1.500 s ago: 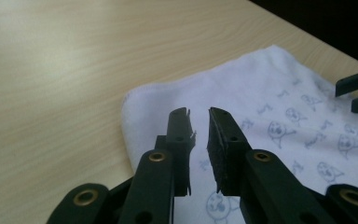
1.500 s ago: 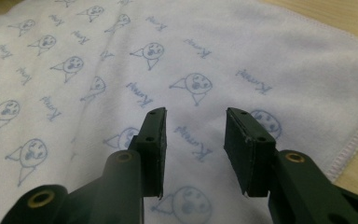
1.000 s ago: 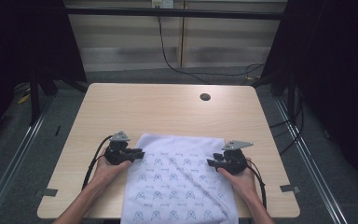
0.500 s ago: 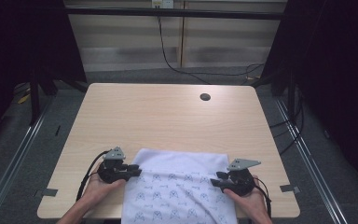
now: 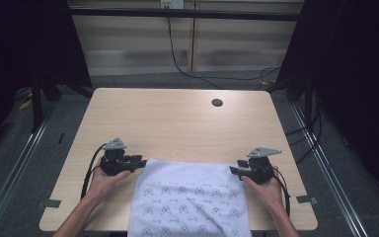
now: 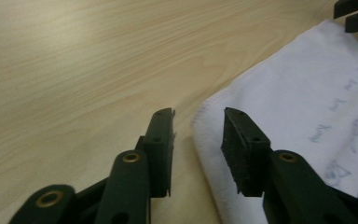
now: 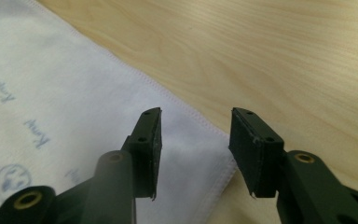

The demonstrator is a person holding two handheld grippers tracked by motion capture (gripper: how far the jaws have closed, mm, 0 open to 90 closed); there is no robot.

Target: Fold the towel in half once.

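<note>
Both grippers, left (image 5: pixel 139 163) and right (image 5: pixel 234 171), have just been opening; jaws apart, nothing gripped. The white printed cloth (image 5: pixel 190 197) lies flat on the bench (image 5: pixel 177 123), overhanging its near edge. Risk: a withdrawing jaw snags a corner and rumples the fold, or the overhang drags the cloth off

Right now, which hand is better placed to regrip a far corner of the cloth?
Probably right: the right tool straddles the cloth corner with open jaws. The left tool is open too, beside its corner's edge.

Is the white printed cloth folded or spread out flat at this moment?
Folded, as far as it shows. The cloth has a doubled, rounded far edge in the left gripper view, and its near part hangs over the table edge.
</note>
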